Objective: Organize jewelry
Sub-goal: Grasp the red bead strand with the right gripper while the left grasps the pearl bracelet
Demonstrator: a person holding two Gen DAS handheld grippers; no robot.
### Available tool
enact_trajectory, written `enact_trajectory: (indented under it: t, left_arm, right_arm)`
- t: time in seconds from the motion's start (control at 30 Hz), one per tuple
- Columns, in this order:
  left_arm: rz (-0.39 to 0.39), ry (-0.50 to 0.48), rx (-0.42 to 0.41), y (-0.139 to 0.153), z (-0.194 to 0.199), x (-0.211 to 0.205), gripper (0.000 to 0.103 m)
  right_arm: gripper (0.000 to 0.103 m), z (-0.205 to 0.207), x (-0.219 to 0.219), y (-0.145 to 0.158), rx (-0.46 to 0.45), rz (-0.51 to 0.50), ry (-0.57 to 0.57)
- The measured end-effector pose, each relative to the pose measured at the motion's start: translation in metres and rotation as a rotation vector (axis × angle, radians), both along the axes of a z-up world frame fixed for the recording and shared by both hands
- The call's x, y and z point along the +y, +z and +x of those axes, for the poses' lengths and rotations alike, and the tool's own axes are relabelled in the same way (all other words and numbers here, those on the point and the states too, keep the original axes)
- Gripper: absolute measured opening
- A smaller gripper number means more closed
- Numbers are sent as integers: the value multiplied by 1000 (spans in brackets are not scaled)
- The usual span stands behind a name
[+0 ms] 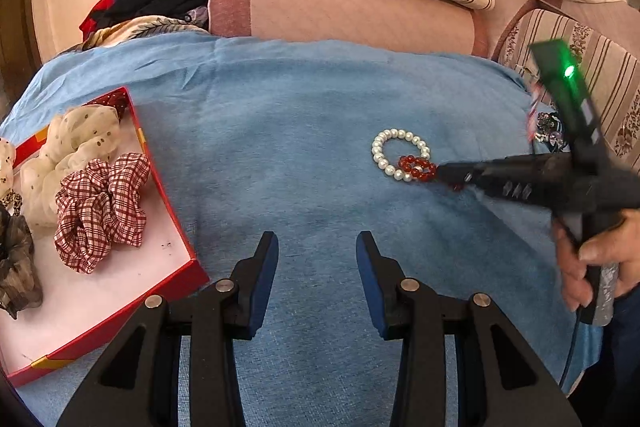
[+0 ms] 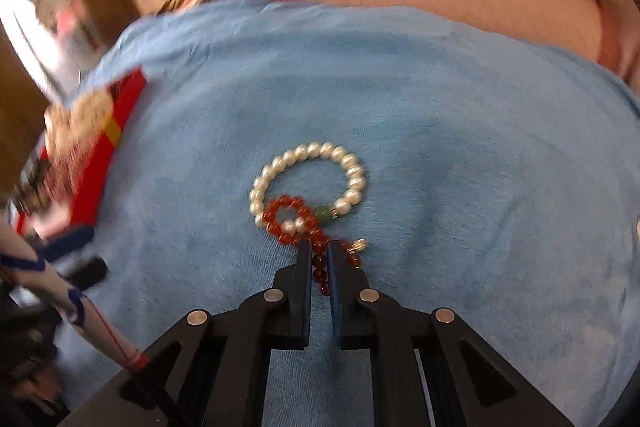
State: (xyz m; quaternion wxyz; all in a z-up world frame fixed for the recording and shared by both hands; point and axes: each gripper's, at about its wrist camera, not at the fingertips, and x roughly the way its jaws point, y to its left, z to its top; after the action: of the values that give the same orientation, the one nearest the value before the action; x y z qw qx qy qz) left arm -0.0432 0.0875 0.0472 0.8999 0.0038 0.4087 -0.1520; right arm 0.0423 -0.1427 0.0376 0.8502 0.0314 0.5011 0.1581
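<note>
Beads of the red bracelet (image 2: 320, 259) sit pinched between the nearly closed fingers of the right gripper (image 2: 320, 255), on the blue cloth (image 2: 440, 107). Its far loop overlaps the pearl bracelet (image 2: 308, 183), which lies flat just beyond. The left gripper (image 1: 317, 255) hovers spread and empty, nearer than both bracelets. Left of the pearl bracelet, well apart, a red box (image 1: 176, 227) holds scrunchies (image 1: 100, 207); whether the red beads are lifted is hard to tell.

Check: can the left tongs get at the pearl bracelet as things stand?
Probably yes. The left tongs are open over bare blue cloth, nothing between them and the pearl bracelet. But the red bead bracelet overlaps it, and the right tongs grip that.
</note>
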Motion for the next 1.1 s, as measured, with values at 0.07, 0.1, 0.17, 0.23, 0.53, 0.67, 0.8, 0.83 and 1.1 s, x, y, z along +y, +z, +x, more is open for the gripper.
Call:
enact_trajectory:
  t: [0.07,0.1,0.17,0.23,0.53,0.67,0.8,0.83,1.1]
  left_arm:
    - [-25,-12,24,1,3,0,39]
    - [-28,-14,31,1,4,-1,39]
    - [-26,-15,41,4,10,-7,40]
    - [-42,-24,66,6,18,-15,43]
    - [20,-55,127,11,87,-85,42]
    - [76,-56,161,-2,112,-103,32]
    - [126,-54,181,-19,122,-112,28]
    - [149,-51,181,-26,124,-115,25]
    - [177,6,57,-30,114,-117,9]
  right_arm:
    - [8,-2,-13,10,-7,54,-43]
    - [8,-3,-19,15,-17,71,-63]
    - [8,-7,-33,25,-39,103,-113]
    - [8,-10,-42,32,-56,137,-146]
    - [8,-17,-68,60,-131,263,-234]
    - [8,-18,-75,65,-139,294,-237]
    - [8,-19,-79,70,-146,323,-234]
    - [8,-20,-81,71,-149,326,-234]
    - [8,-19,-79,73,-166,337,-225]
